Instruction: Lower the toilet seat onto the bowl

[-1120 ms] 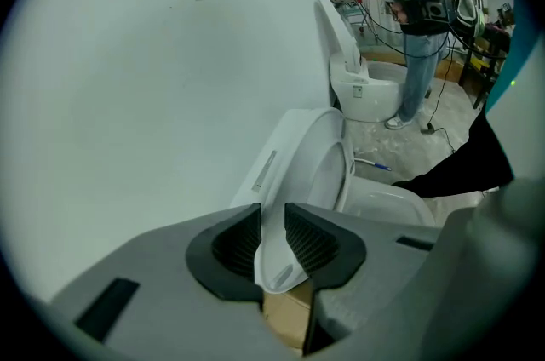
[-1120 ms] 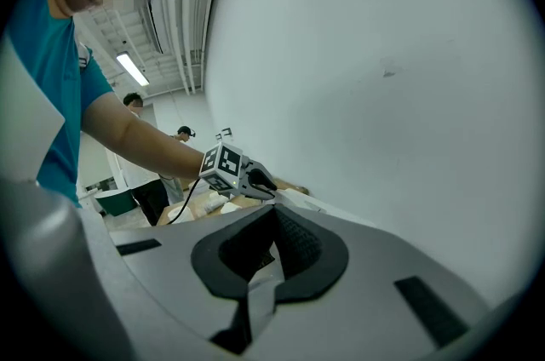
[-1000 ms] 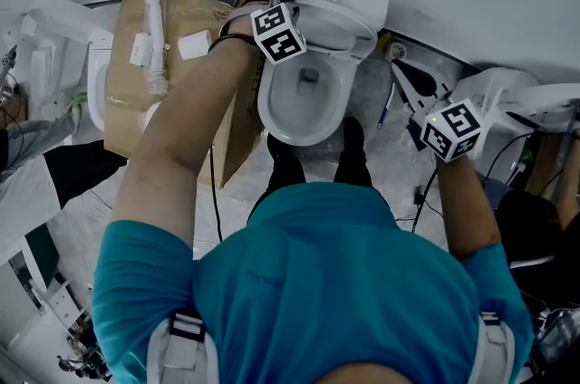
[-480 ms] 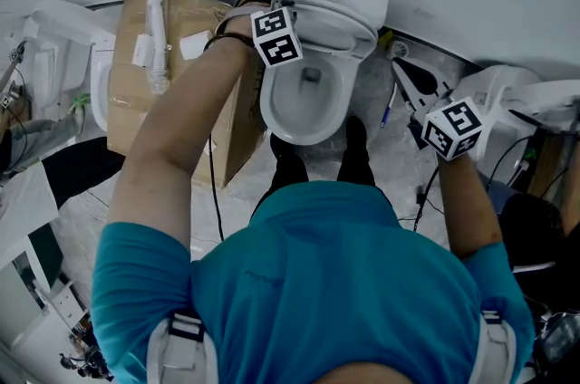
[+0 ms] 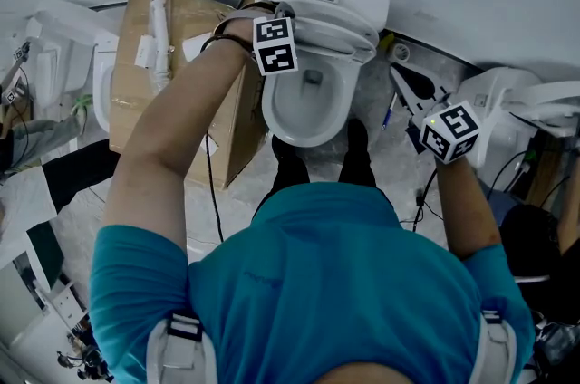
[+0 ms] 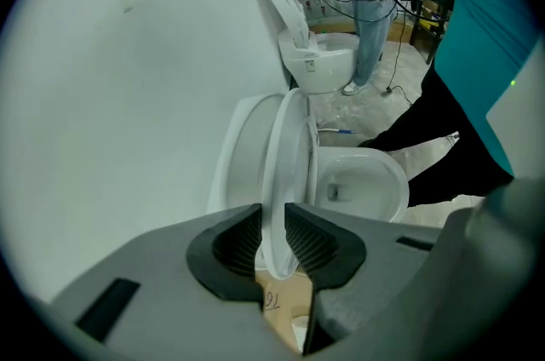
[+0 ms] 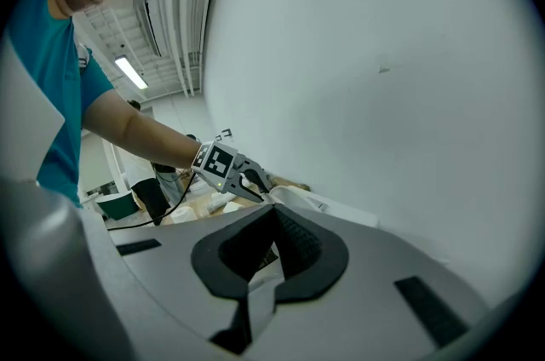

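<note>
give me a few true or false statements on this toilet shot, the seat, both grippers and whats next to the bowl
1. The left gripper is clamped on the edge of the toilet seat. True.
2. The seat already lies flat on the bowl. False: it stands raised, close to upright, next to the lid.
3. The right gripper holds a brush. False: its jaws are together with nothing between them, and it is held off to the side of the toilet.
4. A cardboard box stands beside the toilet. True.
5. The bowl is covered by the lid. False: the bowl is open to view.
</note>
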The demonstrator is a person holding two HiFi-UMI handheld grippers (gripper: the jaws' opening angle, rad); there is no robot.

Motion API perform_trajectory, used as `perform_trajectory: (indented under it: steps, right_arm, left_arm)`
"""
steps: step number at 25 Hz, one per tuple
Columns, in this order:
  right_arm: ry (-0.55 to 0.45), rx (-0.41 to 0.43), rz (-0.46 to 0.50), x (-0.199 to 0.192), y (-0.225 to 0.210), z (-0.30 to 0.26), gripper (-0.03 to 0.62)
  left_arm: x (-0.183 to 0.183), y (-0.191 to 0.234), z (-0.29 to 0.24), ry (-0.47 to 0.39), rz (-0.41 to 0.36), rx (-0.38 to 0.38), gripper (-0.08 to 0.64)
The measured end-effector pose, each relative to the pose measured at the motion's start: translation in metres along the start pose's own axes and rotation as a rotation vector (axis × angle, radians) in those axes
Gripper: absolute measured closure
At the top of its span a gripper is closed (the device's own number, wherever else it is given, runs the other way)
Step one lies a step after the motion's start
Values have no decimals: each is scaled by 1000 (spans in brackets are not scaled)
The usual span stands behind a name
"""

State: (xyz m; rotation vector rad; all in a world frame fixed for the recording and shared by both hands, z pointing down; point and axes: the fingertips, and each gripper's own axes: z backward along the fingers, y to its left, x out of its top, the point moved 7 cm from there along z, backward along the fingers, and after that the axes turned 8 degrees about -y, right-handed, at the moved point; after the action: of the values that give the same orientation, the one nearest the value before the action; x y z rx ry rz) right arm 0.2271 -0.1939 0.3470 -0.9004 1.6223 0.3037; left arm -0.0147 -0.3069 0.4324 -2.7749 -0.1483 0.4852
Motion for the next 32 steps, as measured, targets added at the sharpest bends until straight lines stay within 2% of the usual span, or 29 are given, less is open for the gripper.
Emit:
perform_trajectory:
  steps: [6, 16, 32]
  right_arm:
    - [-1, 3, -1, -1, 2, 1, 600]
    - [-3, 2, -8, -3, -2, 2, 600]
    - [-1, 15, -14, -3, -1, -7, 600]
  left_arm:
    - [3, -14, -1, 26, -61, -68, 492]
    - [13, -39, -3, 12, -134, -122, 506]
    - [6, -84, 0, -11, -108, -244, 518]
